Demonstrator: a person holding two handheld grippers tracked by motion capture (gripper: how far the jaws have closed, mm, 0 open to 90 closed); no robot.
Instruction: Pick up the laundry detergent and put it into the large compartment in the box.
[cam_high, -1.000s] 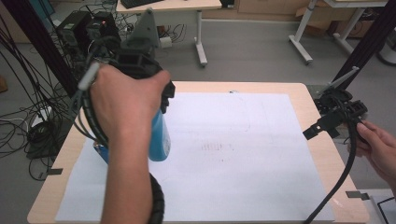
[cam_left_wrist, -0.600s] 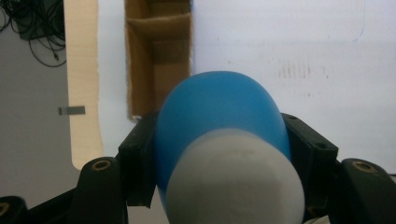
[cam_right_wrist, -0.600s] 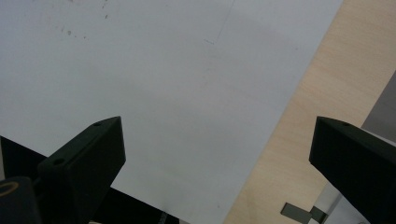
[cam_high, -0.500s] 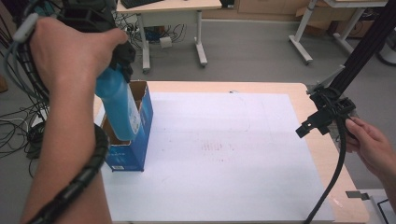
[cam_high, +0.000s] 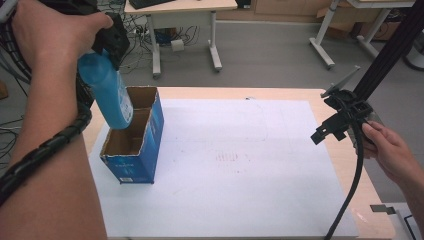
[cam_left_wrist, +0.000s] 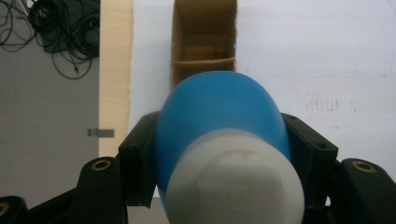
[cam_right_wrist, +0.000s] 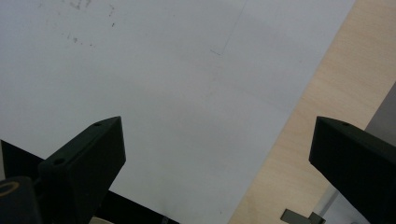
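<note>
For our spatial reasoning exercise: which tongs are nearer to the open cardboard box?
Left. The left tongs hold the blue bottle just above the box; the right tongs hover far across the table.

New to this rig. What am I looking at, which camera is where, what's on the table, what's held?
No robot: a person holds a two-jaw gripper in each hand. The high view looks down from above the person's side. Each gripper view rides on its gripper, looking along its black jaws. The left gripper is shut on a blue bottle with a white cap, held above an open blue cardboard box. The box stands on a white sheet covering the wooden table. The right gripper is open and holds nothing, at the table's right edge.
</note>
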